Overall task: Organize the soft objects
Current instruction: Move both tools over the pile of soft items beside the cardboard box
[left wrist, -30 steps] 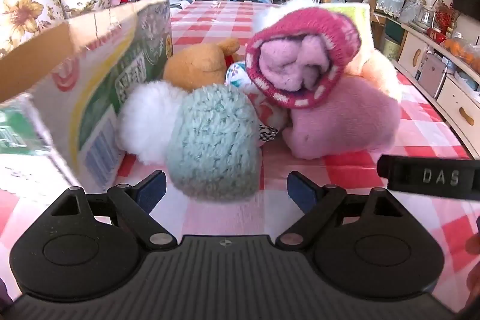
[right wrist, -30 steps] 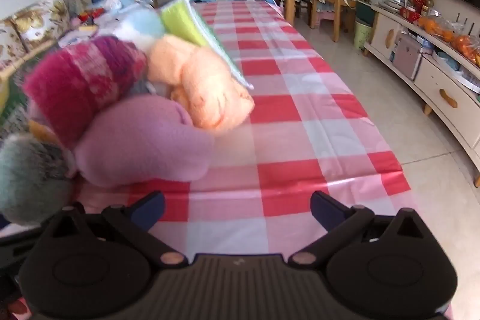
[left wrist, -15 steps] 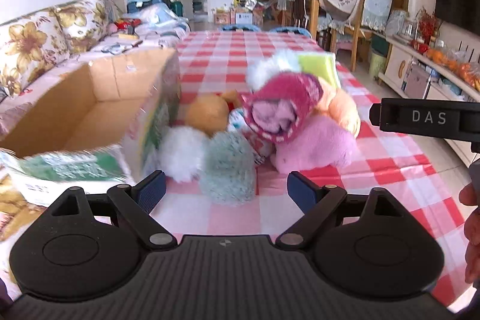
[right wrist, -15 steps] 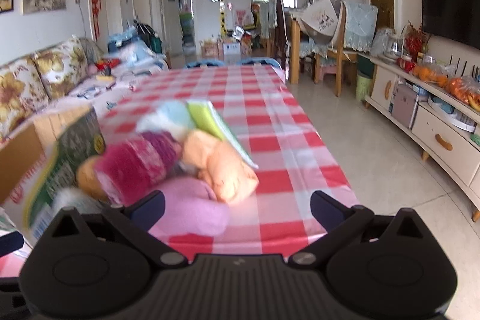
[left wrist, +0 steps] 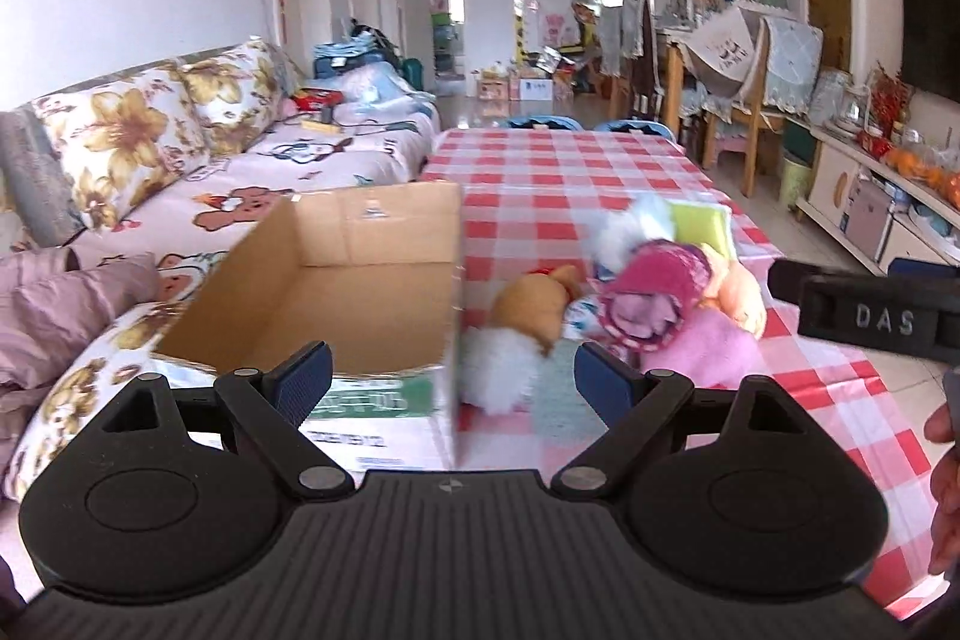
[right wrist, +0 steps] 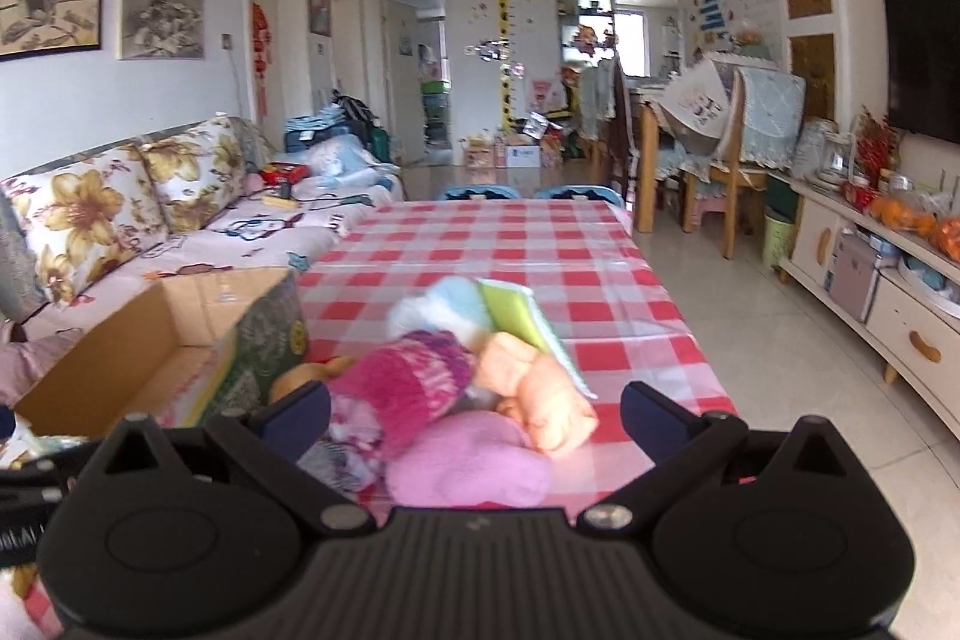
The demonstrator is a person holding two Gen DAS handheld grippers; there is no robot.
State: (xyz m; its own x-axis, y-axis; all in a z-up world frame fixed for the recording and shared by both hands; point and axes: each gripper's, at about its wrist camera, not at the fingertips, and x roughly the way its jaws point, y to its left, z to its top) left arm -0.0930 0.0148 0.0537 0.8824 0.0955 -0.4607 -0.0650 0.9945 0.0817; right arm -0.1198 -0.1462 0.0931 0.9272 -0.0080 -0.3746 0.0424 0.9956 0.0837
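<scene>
Checked table (left wrist: 540, 196), soft pile (left wrist: 648, 304) beyond spread left hand-held gripper (left wrist: 453, 379)

Both hand-held grippers have pulled up and back from the pile of soft toys (left wrist: 624, 304); the cardboard box's (left wrist: 336, 292) inside now shows.

White walls enclosed a long, daylit living room. Framed pictures (right wrist: 162, 10) hung above a sofa with yellow-flowered cushions (left wrist: 114, 148) and a cartoon-print cover along the left side. A giraffe height chart (right wrist: 503, 46) decorated the far wall beside an open doorway (right wrist: 435, 82). Wooden dining chairs (right wrist: 738, 172) stood on the pale tiled floor (right wrist: 774, 340) at right, near a cream sideboard (right wrist: 900, 316) and a dark wall-mounted television (right wrist: 924, 40).
</scene>
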